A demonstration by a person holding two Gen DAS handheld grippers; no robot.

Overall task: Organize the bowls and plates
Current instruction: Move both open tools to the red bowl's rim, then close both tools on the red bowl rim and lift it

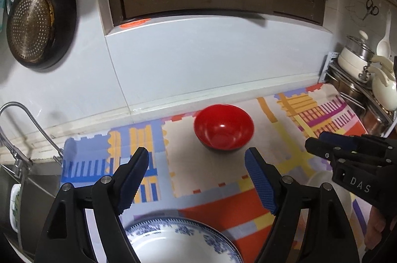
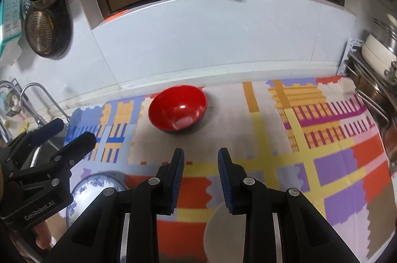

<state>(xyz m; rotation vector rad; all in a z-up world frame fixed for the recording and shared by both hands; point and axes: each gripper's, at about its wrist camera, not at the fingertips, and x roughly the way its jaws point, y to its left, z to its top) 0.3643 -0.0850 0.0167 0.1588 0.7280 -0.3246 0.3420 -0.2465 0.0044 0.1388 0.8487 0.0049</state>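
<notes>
A glossy red plastic bowl with a dark outer wall [image 1: 224, 127] sits upright on a patchwork-patterned cloth of orange, yellow, purple and blue blocks [image 1: 292, 114] that covers the counter; it lies in the middle of the left wrist view, close to the pale grey wall at the back. In the right wrist view the same bowl [image 2: 178, 111] appears left of centre.

The left gripper [image 1: 197, 173], black with blue ribbed pads, fills the lower part of its own view; its jaws stand wide apart and are easing a little wider, with nothing between them, and the bowl lies beyond the tips. Under it, at the bottom edge, is a white plate with a blue floral rim [image 1: 178, 240], also resting on the cloth.

The right gripper [image 2: 201, 163] shows a narrow gap between its pads and grips nothing. Beneath it, at the lower centre of its view, a pale cream round dish [image 2: 215, 235] is partly hidden and blurred; whether it is a plate or a bowl I cannot tell.

In the upper left of both views a dark perforated pan [image 1: 32, 27] hangs on the wall. A curved metal tap [image 1: 15, 119] stands at the left edge, and stacked steel pots [image 1: 357, 59] crowd the right edge.
</notes>
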